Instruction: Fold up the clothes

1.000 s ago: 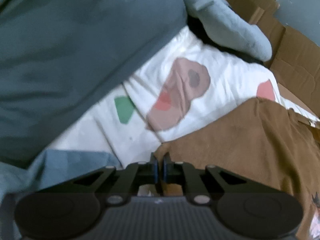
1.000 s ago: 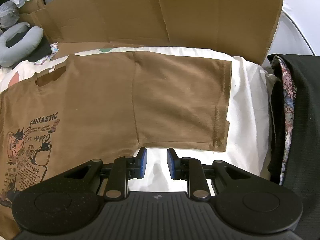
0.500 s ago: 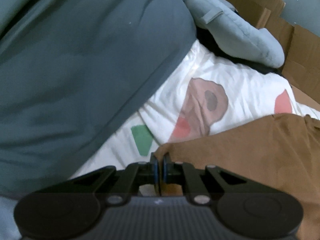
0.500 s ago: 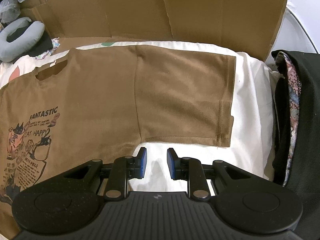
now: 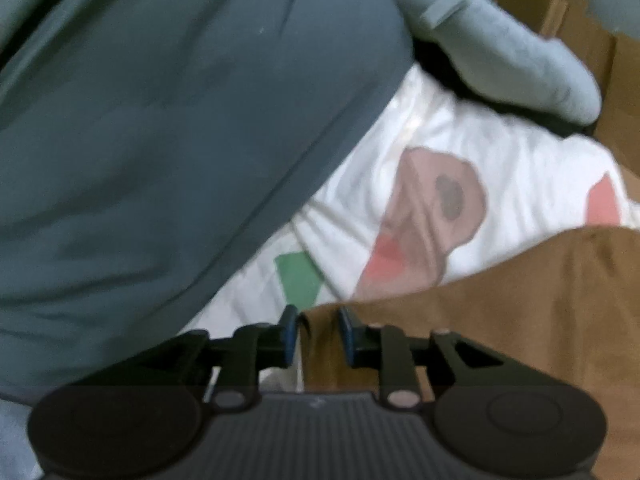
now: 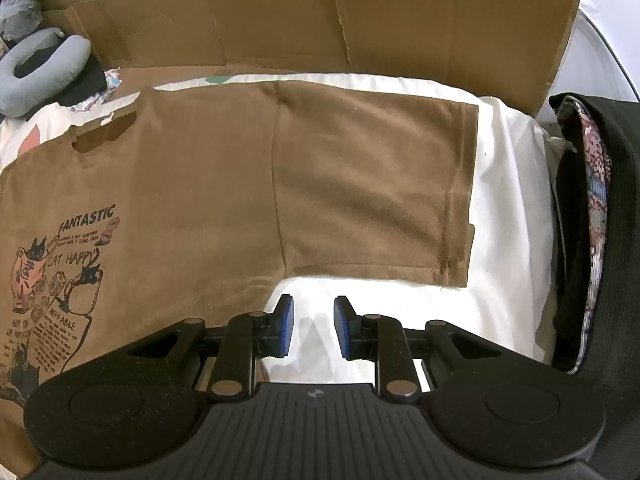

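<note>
Brown shirt [image 6: 192, 184] spread flat on the white sheet [image 6: 508, 216]. Right gripper [image 6: 311, 322] — fingers parted, empty — sits just short of the sleeve's near hem; left gripper [image 5: 318, 332] parted around the shirt's corner.

White sheet [image 6: 508, 216] lies bare right of the shirt [image 6: 208, 184], leaving open room there. Cardboard [image 6: 360, 12] walls off the far side, a dark clothes pile [image 6: 592, 220] blocks the right, and a grey cushion [image 5: 152, 128] crowds the left.
</note>
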Available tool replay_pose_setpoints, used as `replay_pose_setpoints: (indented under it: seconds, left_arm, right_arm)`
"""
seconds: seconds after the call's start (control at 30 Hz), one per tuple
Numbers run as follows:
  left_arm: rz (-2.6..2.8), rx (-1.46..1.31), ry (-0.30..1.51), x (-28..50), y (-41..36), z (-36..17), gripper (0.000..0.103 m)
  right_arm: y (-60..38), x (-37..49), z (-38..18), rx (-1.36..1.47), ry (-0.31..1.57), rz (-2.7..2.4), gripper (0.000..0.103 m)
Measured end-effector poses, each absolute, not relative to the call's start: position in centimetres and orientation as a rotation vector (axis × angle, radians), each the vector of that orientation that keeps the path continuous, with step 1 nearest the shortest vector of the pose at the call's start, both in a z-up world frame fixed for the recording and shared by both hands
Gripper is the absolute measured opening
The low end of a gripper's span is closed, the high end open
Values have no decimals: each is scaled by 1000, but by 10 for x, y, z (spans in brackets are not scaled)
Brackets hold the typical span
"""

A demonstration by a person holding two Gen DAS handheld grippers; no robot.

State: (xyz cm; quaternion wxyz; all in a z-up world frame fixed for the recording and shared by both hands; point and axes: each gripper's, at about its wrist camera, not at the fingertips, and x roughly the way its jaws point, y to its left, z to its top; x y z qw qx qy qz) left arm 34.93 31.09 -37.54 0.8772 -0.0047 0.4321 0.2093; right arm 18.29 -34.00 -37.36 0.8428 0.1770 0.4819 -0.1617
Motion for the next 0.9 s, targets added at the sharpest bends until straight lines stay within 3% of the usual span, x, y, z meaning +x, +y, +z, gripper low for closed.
replay_pose_setpoints:
  seconds: [0.13, 0.2, 0.37, 0.5, 0.9]
  left_arm:
    - [399, -19, 877, 354, 295, -366, 31]
    - [373, -35, 861, 357, 283, -363, 33]
    - [294, -61, 838, 368, 254, -360, 33]
    - [231, -63, 843, 379, 230, -361, 23]
    - [126, -38, 833, 402, 185, -371, 12]
  right_arm:
    - [-342, 190, -372, 368, 997, -341, 25]
    - [-343, 196, -370, 364, 983, -340, 35]
    - [-345, 216, -367, 341, 944, -325, 36]
    - [-347, 235, -366, 334, 913, -320, 36]
    - [-361, 300, -373, 329, 842, -333, 36]
